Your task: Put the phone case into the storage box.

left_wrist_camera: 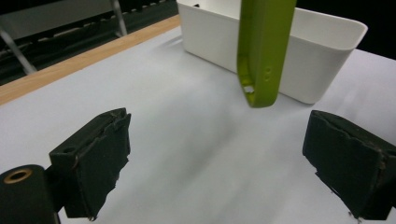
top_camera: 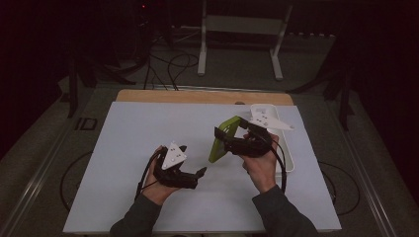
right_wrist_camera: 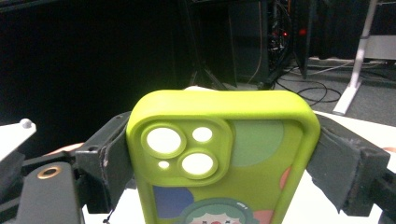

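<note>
A lime-green phone case is held on edge above the white sheet, with my right gripper shut on it. In the right gripper view the phone case stands between the two black pads, its camera cut-outs and a cartoon print facing the camera, and the right gripper clamps its sides. My left gripper hovers low over the sheet to the left of the case, open with nothing between its jaws. In the left gripper view the left gripper points at the hanging phone case.
A white plastic bin stands at the right side of the sheet, behind the case, and the same bin shows in the left gripper view. The white sheet covers a wooden tabletop. Cables and a stand's legs lie on the floor beyond.
</note>
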Motion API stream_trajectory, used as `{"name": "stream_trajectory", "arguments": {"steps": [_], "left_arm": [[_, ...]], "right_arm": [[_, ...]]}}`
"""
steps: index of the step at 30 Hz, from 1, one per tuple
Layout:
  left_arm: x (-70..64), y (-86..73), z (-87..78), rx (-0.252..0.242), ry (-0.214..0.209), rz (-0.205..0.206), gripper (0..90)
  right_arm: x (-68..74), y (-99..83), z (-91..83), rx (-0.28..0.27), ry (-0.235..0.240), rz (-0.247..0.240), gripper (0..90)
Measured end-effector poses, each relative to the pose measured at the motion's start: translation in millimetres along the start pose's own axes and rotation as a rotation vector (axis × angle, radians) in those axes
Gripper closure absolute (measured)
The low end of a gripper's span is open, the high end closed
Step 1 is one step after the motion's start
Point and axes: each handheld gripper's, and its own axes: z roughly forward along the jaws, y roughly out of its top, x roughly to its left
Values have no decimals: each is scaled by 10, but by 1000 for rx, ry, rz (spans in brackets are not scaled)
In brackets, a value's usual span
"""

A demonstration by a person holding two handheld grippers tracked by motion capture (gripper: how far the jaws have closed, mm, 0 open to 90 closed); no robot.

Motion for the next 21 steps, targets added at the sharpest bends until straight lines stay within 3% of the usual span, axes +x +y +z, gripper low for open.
{"name": "stream_trajectory", "arguments": {"steps": [13, 21], "left_arm": [[115, -57, -104, 0, 41, -15, 44], [149, -90, -136, 20, 70, -4, 42]], "right_arm": [[-38, 103, 5, 0, -28, -18, 159], [-90, 113, 18, 4, -48, -17, 159]]}}
